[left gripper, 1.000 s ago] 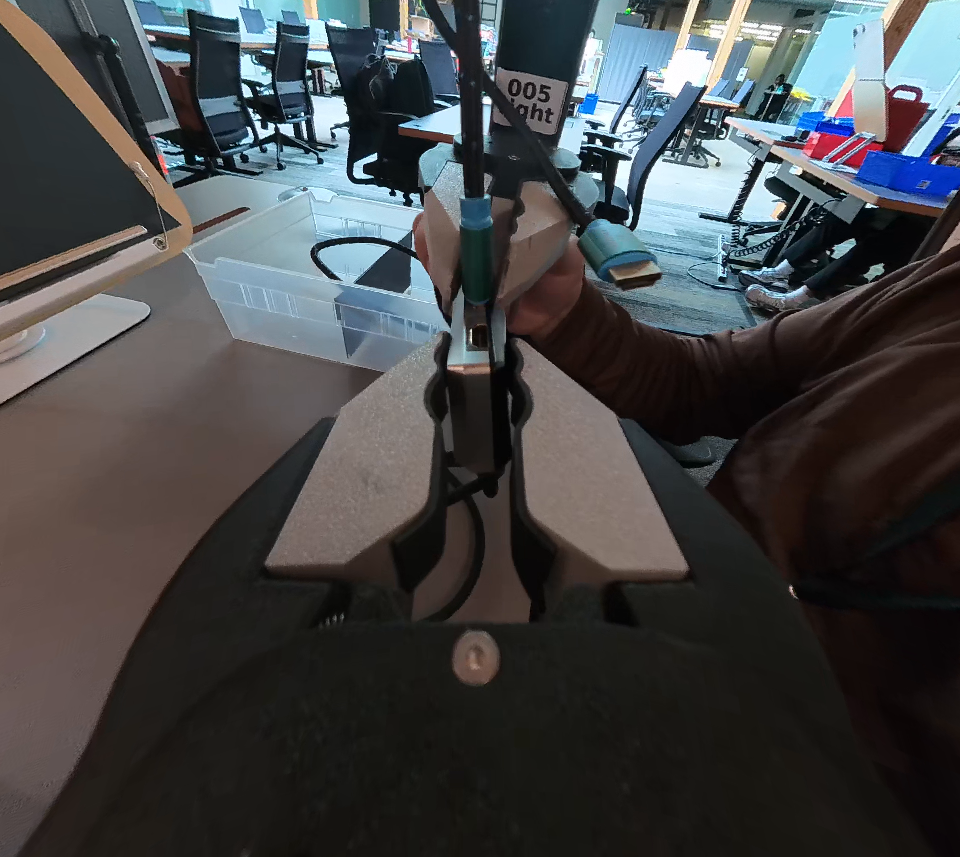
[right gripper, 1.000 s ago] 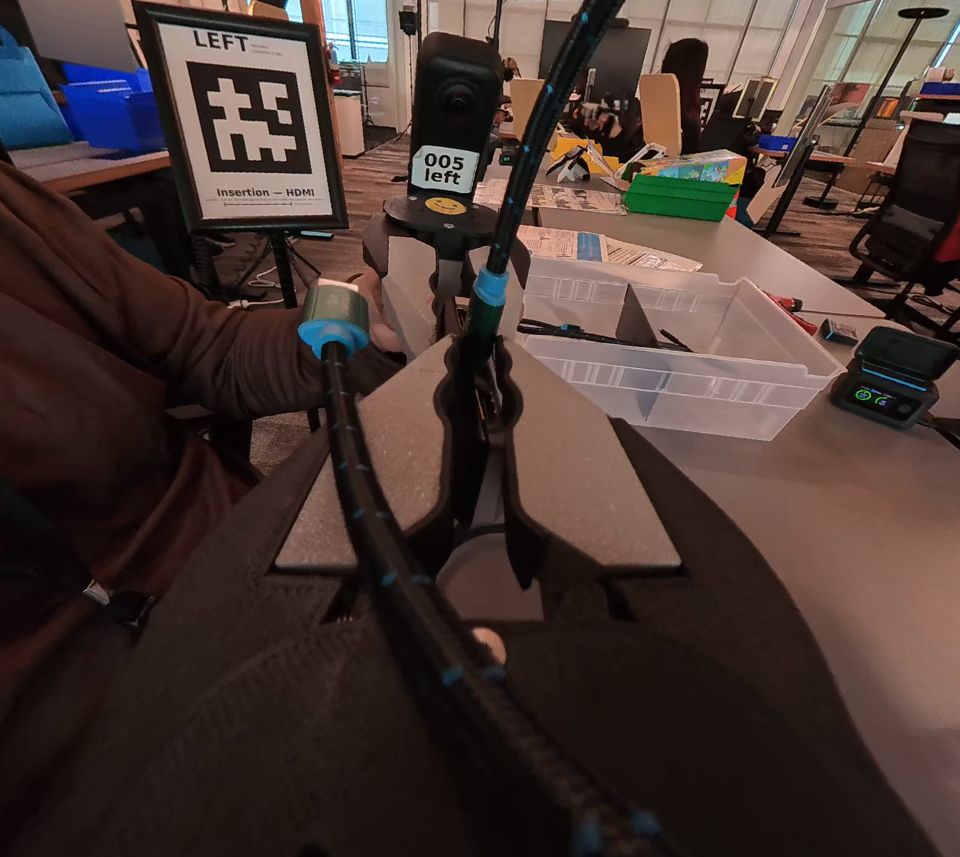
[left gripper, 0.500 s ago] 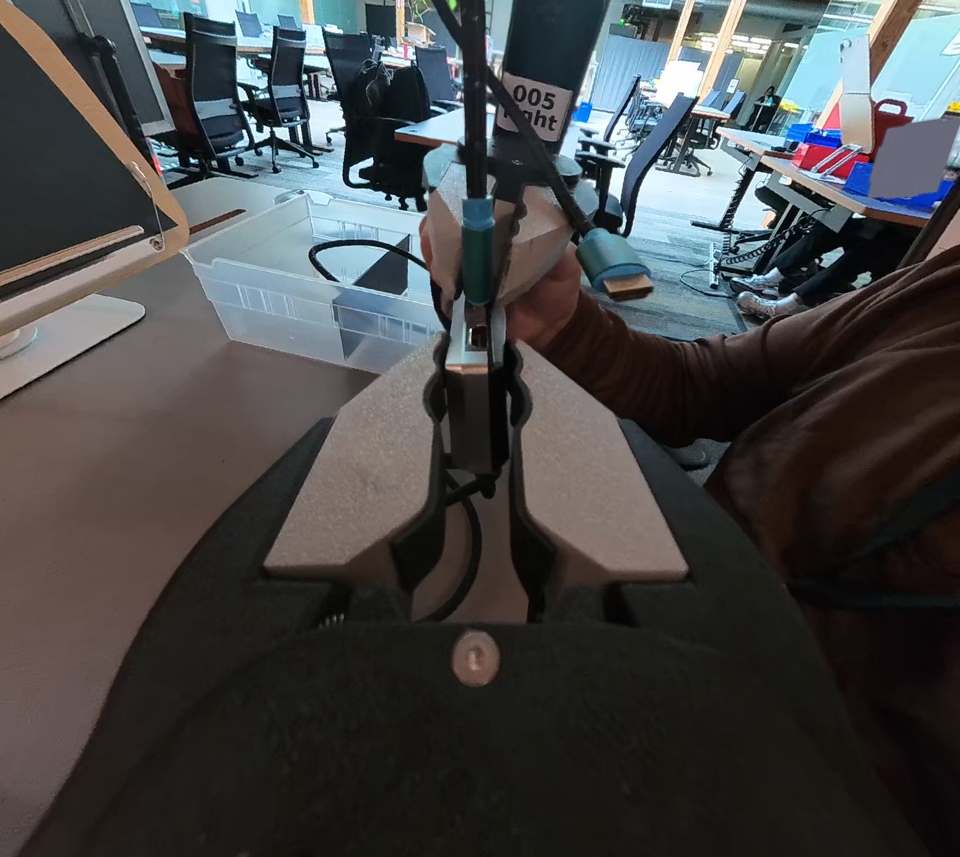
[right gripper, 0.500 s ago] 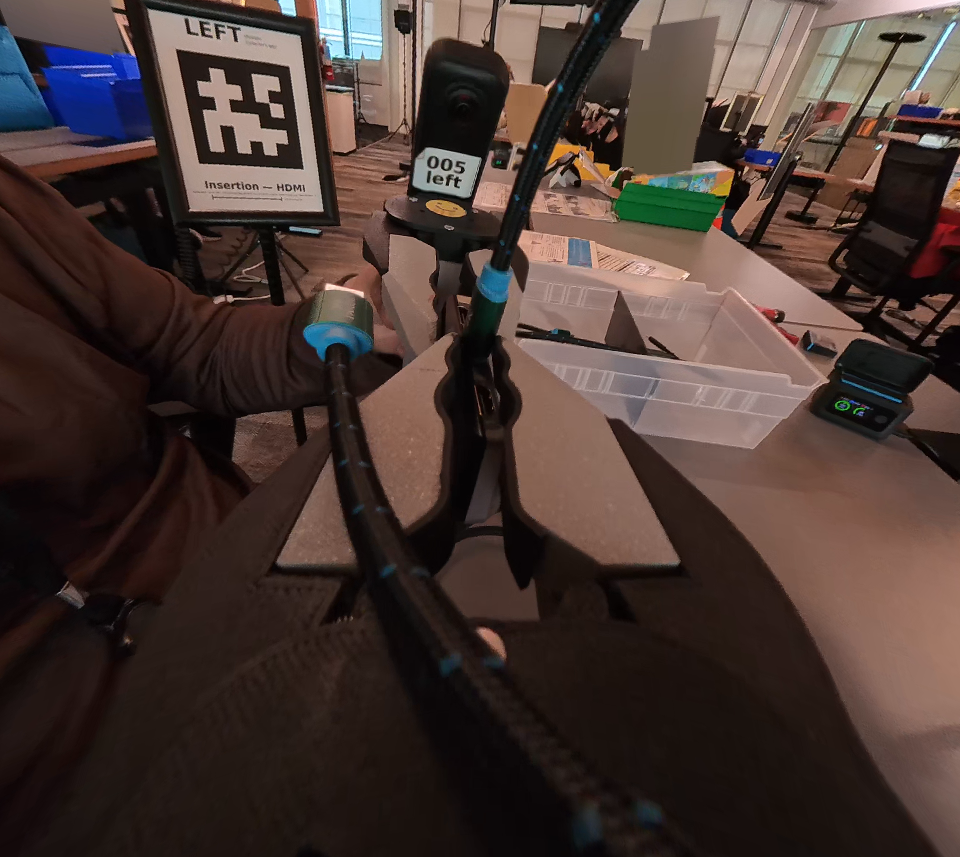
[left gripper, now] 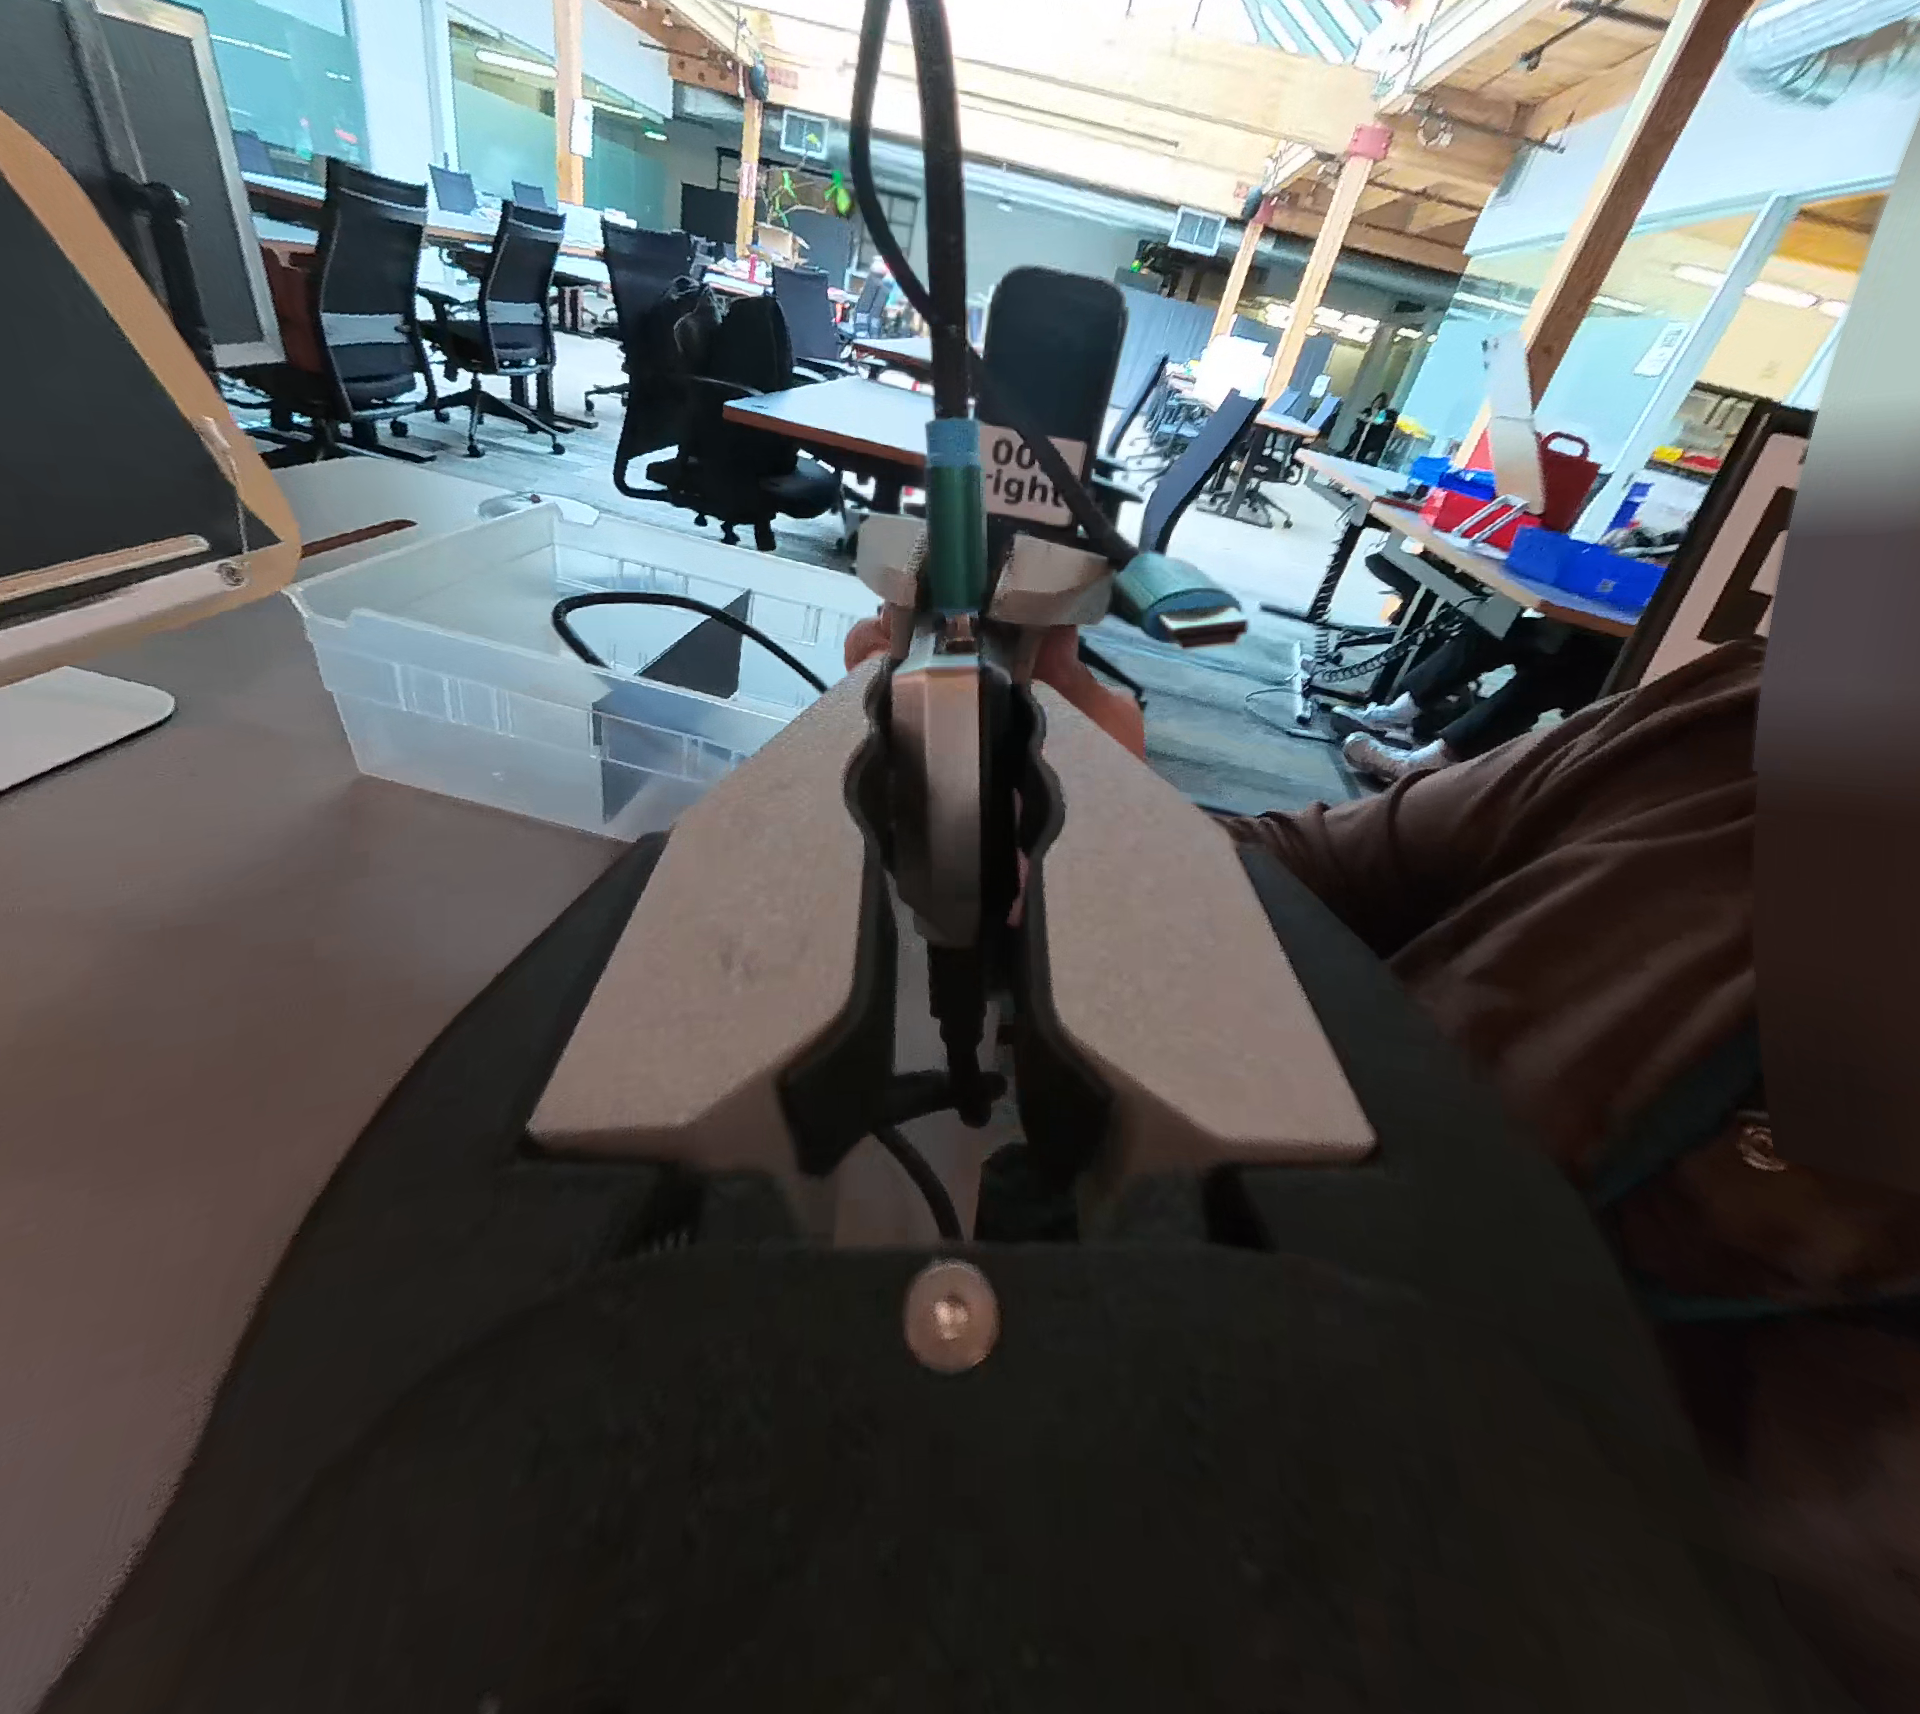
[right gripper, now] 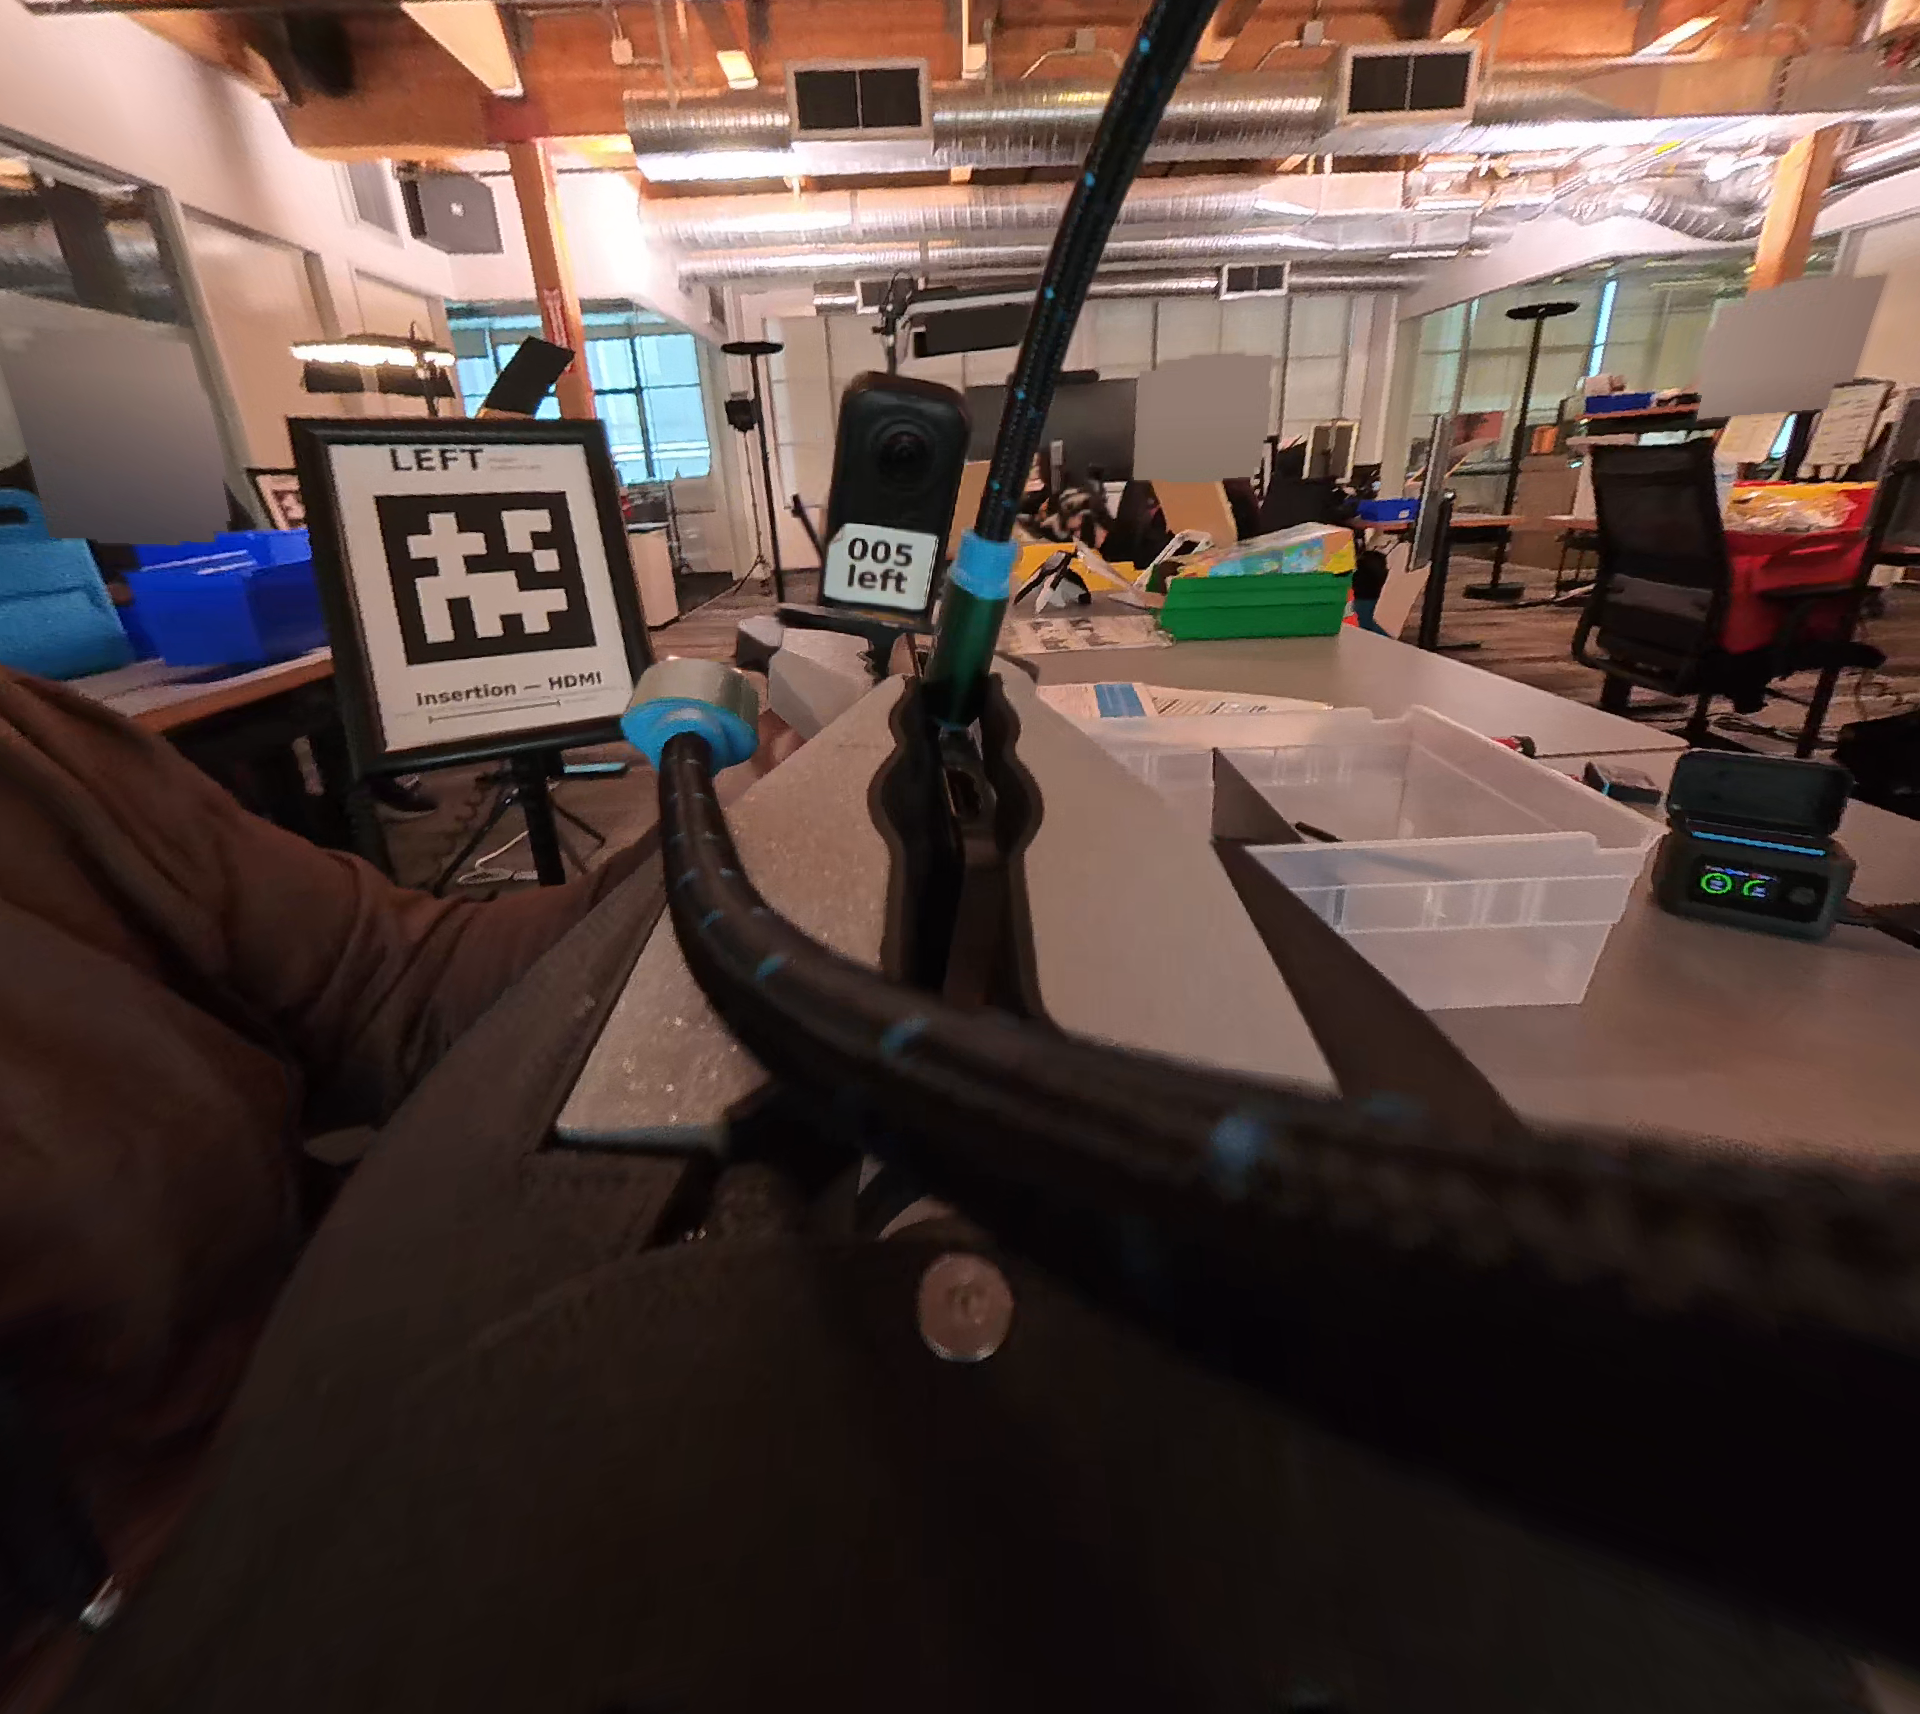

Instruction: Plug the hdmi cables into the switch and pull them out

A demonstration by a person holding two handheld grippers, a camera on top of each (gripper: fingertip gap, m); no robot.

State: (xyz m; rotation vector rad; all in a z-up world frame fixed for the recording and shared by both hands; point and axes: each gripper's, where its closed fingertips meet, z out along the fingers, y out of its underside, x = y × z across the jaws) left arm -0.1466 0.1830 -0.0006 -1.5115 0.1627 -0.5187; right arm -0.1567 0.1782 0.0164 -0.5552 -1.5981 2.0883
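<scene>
Silver switch (left gripper: pixel 940 791) clamped in left tongs (left gripper: pixel 951 729); green plug (left gripper: pixel 954 537) gripped by right tongs (right gripper: pixel 961 729)

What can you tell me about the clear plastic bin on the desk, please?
The clear plastic bin is a shallow, translucent rectangular tray with ribbed walls, resting flat on the grey desk. A dark divider splits it into compartments, and a black cable loops inside. In the right wrist view it sits beside a small black device. Neither claw touches it.

Both tools now tilt upward; the green plug (left gripper: pixel 954 537) sits farther from the left tool (left gripper: pixel 940 791).
</scene>
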